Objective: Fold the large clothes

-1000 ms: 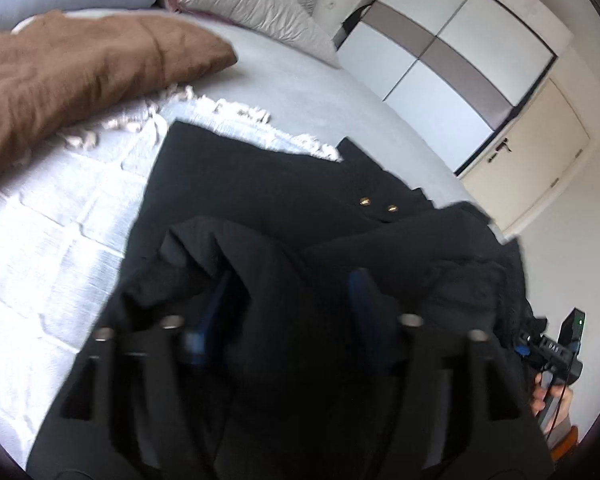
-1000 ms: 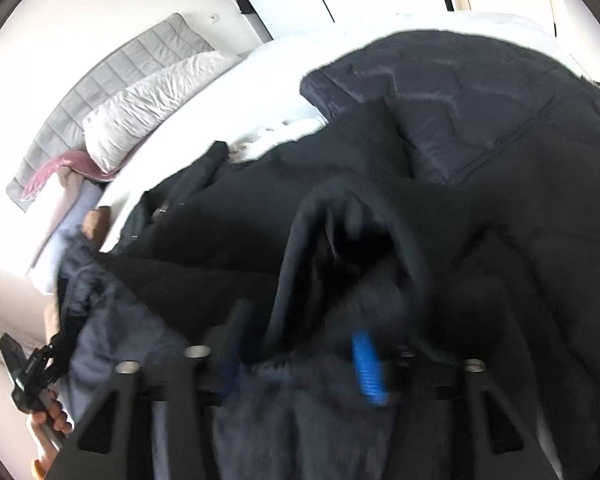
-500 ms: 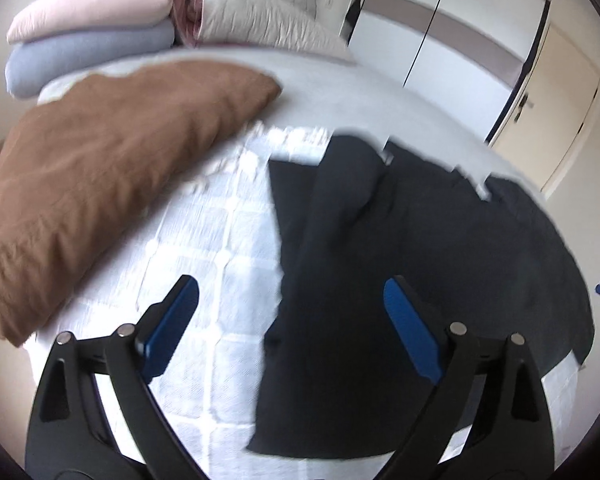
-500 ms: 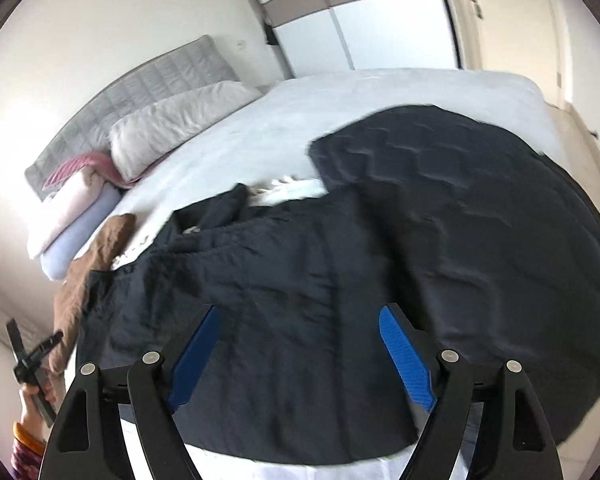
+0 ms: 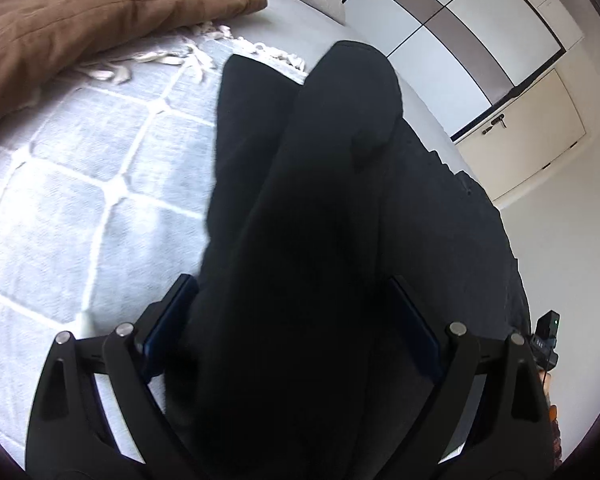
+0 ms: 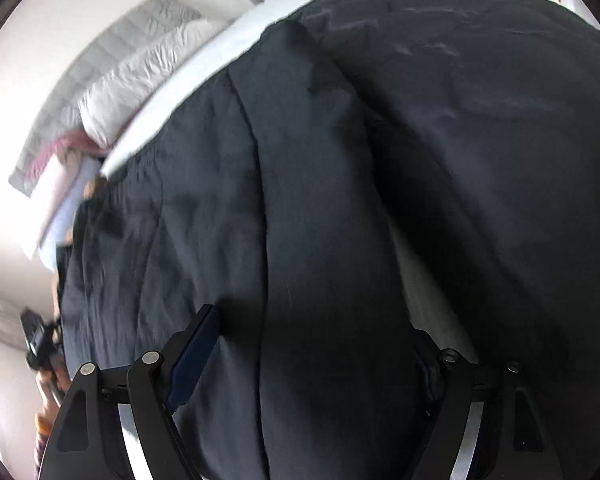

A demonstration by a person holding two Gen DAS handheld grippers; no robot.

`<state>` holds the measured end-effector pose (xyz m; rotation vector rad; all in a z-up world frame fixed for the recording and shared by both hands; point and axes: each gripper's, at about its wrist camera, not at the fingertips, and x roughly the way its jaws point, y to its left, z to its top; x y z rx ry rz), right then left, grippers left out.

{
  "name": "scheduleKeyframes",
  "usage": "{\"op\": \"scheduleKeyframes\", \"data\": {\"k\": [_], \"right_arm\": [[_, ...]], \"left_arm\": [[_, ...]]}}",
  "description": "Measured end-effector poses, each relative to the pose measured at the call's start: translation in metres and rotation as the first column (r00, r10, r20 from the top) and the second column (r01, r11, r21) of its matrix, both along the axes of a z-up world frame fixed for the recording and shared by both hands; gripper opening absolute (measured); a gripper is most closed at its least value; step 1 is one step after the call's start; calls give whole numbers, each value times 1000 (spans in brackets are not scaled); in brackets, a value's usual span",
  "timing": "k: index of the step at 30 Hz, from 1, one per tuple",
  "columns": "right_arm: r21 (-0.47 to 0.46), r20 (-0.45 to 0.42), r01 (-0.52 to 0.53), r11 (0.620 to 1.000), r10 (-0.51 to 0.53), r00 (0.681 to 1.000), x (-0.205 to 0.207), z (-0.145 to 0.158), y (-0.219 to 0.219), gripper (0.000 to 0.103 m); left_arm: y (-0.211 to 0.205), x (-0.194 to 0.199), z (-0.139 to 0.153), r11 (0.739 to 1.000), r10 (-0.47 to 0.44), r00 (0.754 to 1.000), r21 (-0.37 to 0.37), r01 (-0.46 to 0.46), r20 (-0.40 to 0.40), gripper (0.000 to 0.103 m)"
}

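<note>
Both claws are down on the near edge of the black coat [image 5: 324,208], which lies spread across the bed over a checked throw [image 5: 80,184]. The left gripper [image 5: 292,324] stands spread wide, a thick ridge of cloth bunched between its 2 fingers but not pinched. The right gripper [image 6: 312,344] looks spread too, straddling a fold, though its far finger is mostly hidden. My worry: if either closes on only the top layer, the lift would drag 1 ply and skew the fold. The dark quilt [image 6: 500,100] lies just beside; snagging it seems possible.
</note>
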<state>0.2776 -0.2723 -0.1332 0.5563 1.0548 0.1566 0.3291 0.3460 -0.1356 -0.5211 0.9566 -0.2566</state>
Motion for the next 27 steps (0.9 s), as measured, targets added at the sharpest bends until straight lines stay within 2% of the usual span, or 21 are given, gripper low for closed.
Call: {"op": "scheduleKeyframes", "data": {"k": [1, 2, 3, 4, 5, 7, 9, 10, 14, 17, 19, 22, 24, 25, 27], "right_arm": [[32, 12, 28, 999, -29, 1000, 7, -2, -1, 83], [49, 23, 56, 997, -57, 998, 12, -3, -3, 78], [61, 32, 72, 996, -74, 997, 16, -4, -3, 59], [76, 22, 81, 994, -83, 996, 19, -6, -3, 55], [81, 23, 81, 993, -83, 996, 20, -5, -1, 41], [55, 42, 73, 996, -75, 996, 14, 6, 5, 29], [14, 65, 69, 998, -70, 995, 4, 29, 13, 24], [17, 87, 69, 997, -70, 994, -3, 43, 15, 23], [54, 189, 19, 998, -29, 982, -39, 104, 22, 21], [18, 232, -30, 999, 25, 973, -81, 144, 30, 21], [21, 228, -47, 999, 41, 973, -118, 160, 29, 21], [83, 191, -48, 995, 31, 981, -173, 157, 19, 22], [114, 157, -42, 993, 24, 987, -207, 140, 10, 25], [121, 142, -41, 992, 24, 990, -218, 131, 5, 26], [86, 83, -34, 996, 27, 996, -243, 98, -10, 39]], "left_arm": [[-8, 2, 0, 1000, -14, 1000, 15, 14, 0, 90], [-10, 2, 1, 999, -21, 1000, 24, 21, -2, 88], [-13, 2, 3, 999, -22, 1000, 39, 22, -5, 80], [-14, 0, 4, 999, -16, 1000, 36, 17, -5, 64], [-13, -3, 6, 1000, -6, 1000, 2, 6, -6, 55], [-11, -7, 15, 999, 27, 1000, -29, -27, -10, 37], [-19, -21, 42, 999, 36, 999, 17, -36, 25, 33], [-21, -29, 55, 999, 33, 998, 20, -34, 46, 32], [-26, -69, 113, 999, -7, 994, -46, 12, 110, 30], [-26, -108, 142, 998, -37, 993, -53, 44, 115, 30], [-16, -146, 153, 993, -52, 994, -97, 61, 94, 30], [2, -196, 142, 986, -72, 996, -145, 80, 58, 33], [13, -226, 119, 982, -88, 996, -167, 90, 20, 38], [15, -233, 109, 982, -94, 996, -164, 94, 2, 45], [22, -247, 65, 993, -91, 989, -81, 82, -119, 54]]}}
